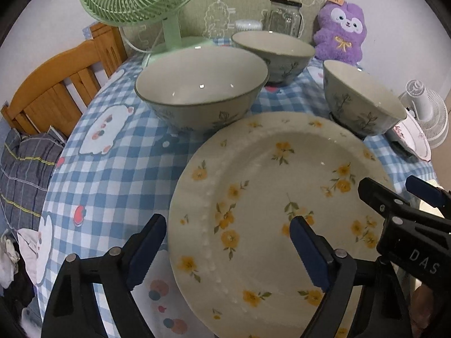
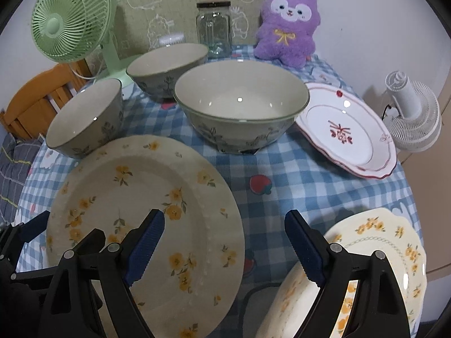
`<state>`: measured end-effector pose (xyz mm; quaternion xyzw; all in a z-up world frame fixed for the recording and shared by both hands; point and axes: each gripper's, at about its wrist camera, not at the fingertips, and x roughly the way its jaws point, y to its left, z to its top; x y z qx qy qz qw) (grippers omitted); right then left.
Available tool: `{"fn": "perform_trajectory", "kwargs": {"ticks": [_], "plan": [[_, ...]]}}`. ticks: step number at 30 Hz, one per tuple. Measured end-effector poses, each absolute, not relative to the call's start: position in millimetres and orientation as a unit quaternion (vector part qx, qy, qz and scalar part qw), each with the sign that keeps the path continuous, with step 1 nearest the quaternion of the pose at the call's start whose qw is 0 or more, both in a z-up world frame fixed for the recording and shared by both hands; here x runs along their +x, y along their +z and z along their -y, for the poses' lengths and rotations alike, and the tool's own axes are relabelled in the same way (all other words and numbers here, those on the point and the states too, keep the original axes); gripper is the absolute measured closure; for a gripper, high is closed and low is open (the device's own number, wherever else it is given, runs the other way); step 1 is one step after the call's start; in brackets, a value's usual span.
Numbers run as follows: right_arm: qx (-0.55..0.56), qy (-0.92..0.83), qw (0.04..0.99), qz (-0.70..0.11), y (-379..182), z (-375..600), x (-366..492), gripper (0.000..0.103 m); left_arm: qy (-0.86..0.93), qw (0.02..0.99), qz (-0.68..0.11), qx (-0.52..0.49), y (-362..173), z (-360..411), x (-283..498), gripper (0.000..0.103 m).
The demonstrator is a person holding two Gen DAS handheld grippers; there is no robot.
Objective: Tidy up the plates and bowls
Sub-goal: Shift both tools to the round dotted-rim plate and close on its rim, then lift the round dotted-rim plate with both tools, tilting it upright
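A cream plate with yellow flowers (image 1: 270, 197) lies on the checked tablecloth; it also shows in the right wrist view (image 2: 146, 208). My left gripper (image 1: 228, 250) is open, its jaws straddling the plate's left rim. My right gripper (image 2: 222, 248) is open and empty, between that plate and a second yellow-flower plate (image 2: 375, 259) at the near right. A large green bowl (image 2: 242, 104) stands mid-table, with a smaller bowl (image 2: 84, 118) to its left and another (image 2: 166, 64) behind. A white plate with red pattern (image 2: 346, 129) lies at the right.
At the back stand a green fan (image 2: 70, 19), a glass jar (image 2: 214, 28) and a purple plush toy (image 2: 287, 22). A white fan (image 2: 414, 115) sits off the table's right edge. A wooden chair (image 1: 56, 84) stands at the left.
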<state>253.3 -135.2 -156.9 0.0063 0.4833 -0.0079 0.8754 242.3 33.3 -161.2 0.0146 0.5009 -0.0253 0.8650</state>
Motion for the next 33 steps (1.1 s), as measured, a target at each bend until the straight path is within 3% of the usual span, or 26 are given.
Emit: {"fn": "perform_trajectory", "kwargs": {"ticks": [4,14,19,33], "plan": [[0.01,-0.004,0.87,-0.493,-165.7,134.4,256.7,0.014,-0.031,0.86,-0.509,0.004,-168.4,-34.6,243.8,0.022],[0.016,0.009,0.865,-0.502,-176.3,126.8,258.9,0.014,-0.043,0.864,-0.501,-0.028,-175.1,-40.0,239.2,0.017],[0.034,0.03,0.859,-0.51,-179.9,123.8,259.1,0.026,-0.048,0.862,-0.504,-0.022,-174.0,-38.9,239.6,0.019],[0.035,0.005,0.862,-0.506,-179.0,125.7,256.6,0.039,-0.04,0.862,-0.504,-0.025,-170.2,-43.0,233.6,0.027]]}}
